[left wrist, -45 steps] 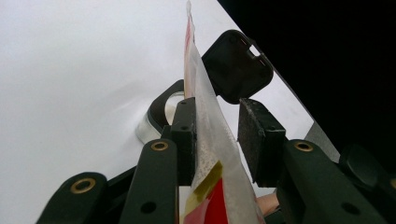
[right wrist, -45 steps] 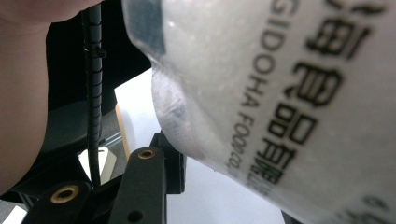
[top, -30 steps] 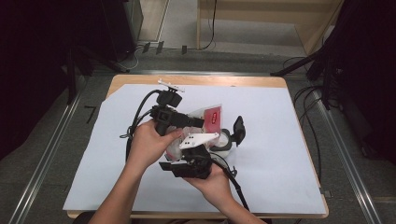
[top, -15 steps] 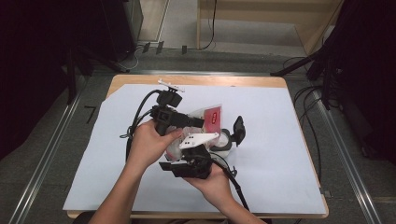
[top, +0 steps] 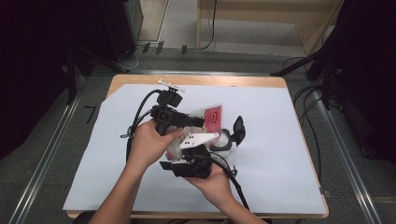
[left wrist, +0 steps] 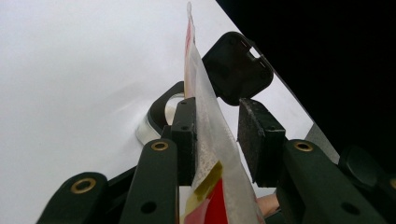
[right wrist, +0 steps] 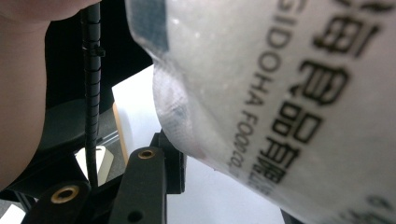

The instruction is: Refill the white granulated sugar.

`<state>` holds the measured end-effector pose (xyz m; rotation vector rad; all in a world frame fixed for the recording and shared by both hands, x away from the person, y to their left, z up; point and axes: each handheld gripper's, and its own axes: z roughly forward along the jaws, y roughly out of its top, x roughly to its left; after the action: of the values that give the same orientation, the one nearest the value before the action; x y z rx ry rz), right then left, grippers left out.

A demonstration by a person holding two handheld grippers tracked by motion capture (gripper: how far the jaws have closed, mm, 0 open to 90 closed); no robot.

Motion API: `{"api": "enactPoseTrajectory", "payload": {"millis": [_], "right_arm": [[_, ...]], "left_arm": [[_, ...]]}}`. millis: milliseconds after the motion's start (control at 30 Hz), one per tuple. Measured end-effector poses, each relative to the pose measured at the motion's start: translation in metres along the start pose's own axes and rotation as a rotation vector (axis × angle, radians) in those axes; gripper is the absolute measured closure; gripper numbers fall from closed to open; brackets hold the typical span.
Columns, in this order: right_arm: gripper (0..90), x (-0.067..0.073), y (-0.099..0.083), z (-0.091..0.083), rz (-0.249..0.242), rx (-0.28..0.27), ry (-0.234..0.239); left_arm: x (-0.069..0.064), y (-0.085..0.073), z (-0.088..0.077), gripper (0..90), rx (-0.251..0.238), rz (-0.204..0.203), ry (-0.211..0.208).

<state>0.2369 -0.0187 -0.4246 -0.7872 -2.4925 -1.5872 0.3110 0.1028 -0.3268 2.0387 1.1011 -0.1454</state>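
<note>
Two grippers meet mid-table over the white sheet (top: 289,154), with bare sheet on every side. My left gripper (left wrist: 215,135) has the thin, crinkly plastic pouch (left wrist: 208,140) edge-on between its jaws, touching one pad, the other clear. My right gripper (top: 189,165) sits under the pouch's frosted, printed belly; its grip I cannot tell. Beyond stands a round glass jar (left wrist: 159,114) with a black flip lid (left wrist: 236,67).

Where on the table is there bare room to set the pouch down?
The white sheet lies bare right of the black lid, and along its left edge. It is crowded mid-table: both hands, the left gripper, the right gripper, the pouch and a clear jar cluster there.
</note>
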Motion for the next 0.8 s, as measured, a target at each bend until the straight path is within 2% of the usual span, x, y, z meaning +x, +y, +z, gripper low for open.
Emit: {"api": "enactPoseTrajectory", "payload": {"millis": [800], "right_arm": [[63.6,0.0003,-0.0001,0.0002,0.0,0.0,-0.002]], "left_arm": [[-0.0014,-0.0003,0.0001,69.2,-0.002,0.0,0.006]]}}
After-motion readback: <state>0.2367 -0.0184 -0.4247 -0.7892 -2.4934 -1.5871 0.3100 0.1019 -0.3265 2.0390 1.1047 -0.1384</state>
